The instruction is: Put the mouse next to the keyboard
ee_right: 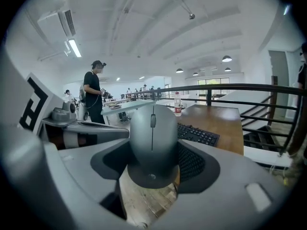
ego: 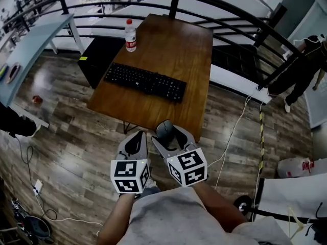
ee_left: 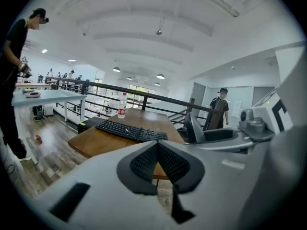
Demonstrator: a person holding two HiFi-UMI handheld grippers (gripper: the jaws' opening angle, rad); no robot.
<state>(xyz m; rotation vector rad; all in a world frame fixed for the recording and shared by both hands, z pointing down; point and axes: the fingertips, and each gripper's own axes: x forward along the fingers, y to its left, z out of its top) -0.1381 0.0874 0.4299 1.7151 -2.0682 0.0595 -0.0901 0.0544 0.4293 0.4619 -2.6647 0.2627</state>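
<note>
A grey mouse (ee_right: 152,143) sits clamped between the jaws of my right gripper (ee_right: 153,164); from the head view the mouse (ego: 165,132) hangs just off the near edge of the wooden table (ego: 168,50). A black keyboard (ego: 145,81) lies slantwise across the table's middle, farther out than the mouse, and shows as the keyboard (ee_left: 130,130) in the left gripper view. My left gripper (ego: 136,141) is beside the right gripper (ego: 171,139), jaws closed together with nothing between them, its tip (ee_left: 157,145) pointing toward the table.
A water bottle (ego: 131,35) stands at the table's far left. A black railing (ego: 214,9) curves behind the table. A light table (ego: 30,45) stands at left. A person (ego: 301,65) stands at right, another person (ee_right: 93,97) by the left table. Cables (ego: 232,131) trail over the wood floor.
</note>
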